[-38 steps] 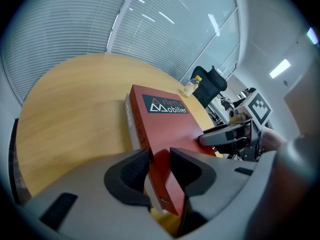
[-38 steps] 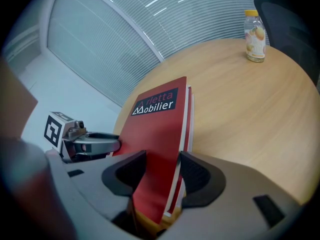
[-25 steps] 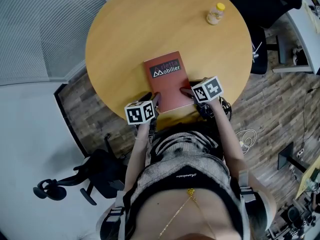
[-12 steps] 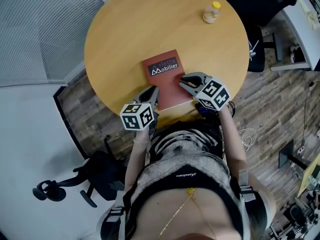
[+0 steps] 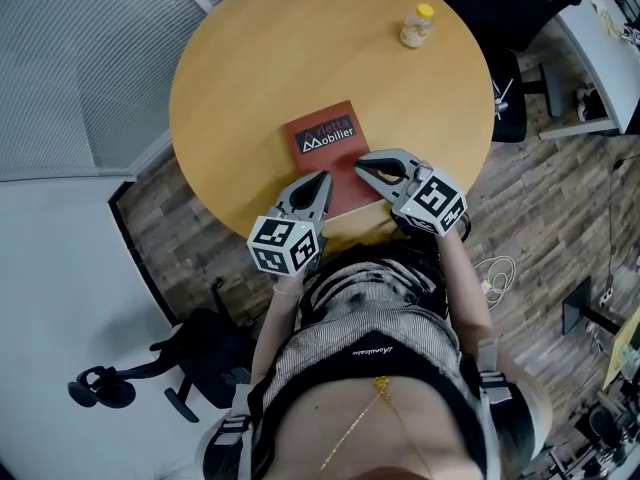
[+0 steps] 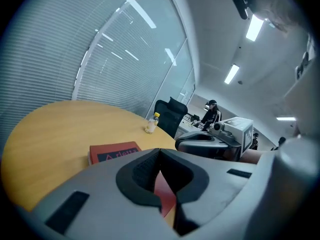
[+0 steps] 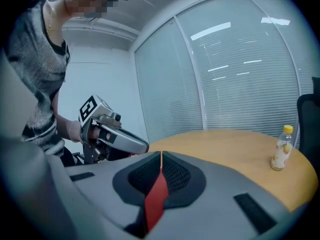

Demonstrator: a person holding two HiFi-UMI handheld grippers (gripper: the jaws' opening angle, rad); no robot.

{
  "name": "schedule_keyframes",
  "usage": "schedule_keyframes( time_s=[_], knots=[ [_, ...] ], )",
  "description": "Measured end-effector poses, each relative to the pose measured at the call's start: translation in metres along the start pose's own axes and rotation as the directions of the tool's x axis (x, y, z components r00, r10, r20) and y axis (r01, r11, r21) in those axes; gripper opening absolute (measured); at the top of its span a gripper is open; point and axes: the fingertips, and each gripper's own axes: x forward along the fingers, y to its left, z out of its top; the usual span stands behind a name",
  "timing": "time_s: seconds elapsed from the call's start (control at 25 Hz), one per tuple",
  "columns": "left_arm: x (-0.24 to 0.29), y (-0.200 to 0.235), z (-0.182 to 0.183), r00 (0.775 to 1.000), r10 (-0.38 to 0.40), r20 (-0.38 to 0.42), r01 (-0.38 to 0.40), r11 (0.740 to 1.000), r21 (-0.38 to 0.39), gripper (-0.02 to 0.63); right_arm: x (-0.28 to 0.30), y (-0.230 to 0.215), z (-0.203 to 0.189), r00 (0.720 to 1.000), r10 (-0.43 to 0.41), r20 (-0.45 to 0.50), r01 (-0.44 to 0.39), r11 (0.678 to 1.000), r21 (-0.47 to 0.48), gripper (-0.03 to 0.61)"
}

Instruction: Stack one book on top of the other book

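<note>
The left tool (image 5: 323, 178) has its jaws pressed together with nothing gripped; in the left gripper view (image 6: 159, 152) the dark pads meet at the tip and only a sliver of red cover shows through the gap lower down. The right tool (image 5: 359, 164) is closed in the same way and also empty, and in the right gripper view (image 7: 160, 154) a red strip of cover shows below its meeting pads. The red book (image 5: 325, 148) lies flat on the round wooden surface (image 5: 250, 68), near the edge closest to the person, with its white title lettering facing up. In the head view the left tool's tip sits over the book's near left corner and the right tool's tip over its near right edge, both held clear of the cover. Whether a second book lies beneath it cannot be told. A small yellow-capped bottle (image 5: 416, 26) stands upright well apart, at the far right of the surface.
</note>
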Motion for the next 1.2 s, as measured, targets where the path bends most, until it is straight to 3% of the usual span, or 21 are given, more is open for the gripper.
schedule_keyframes(
  time_s=[0.28,0.48,0.72,1.2],
  knots=[
    [-0.012,-0.027,0.041,0.994,-0.045,0.097,0.041,0.998,0.05,0.02,-0.009,0.013,0.039,0.993,-0.007,0.116,0.01,1.0,-0.019,0.028],
    [-0.019,-0.041,0.064,0.986,-0.068,0.155,0.053,0.994,0.101,0.02,-0.017,0.025,0.076,0.976,0.023,0.215,-0.01,0.998,-0.062,0.028],
    [-0.034,-0.055,0.08,0.974,-0.088,0.208,0.058,0.987,0.148,0.02,-0.028,0.039,0.107,0.955,0.008,0.298,0.026,0.994,-0.107,0.028],
    [-0.05,-0.059,0.083,0.969,-0.117,0.216,0.075,0.978,0.196,0.02,-0.032,0.05,0.109,0.944,-0.066,0.324,0.101,0.99,-0.093,0.021]
  ],
)
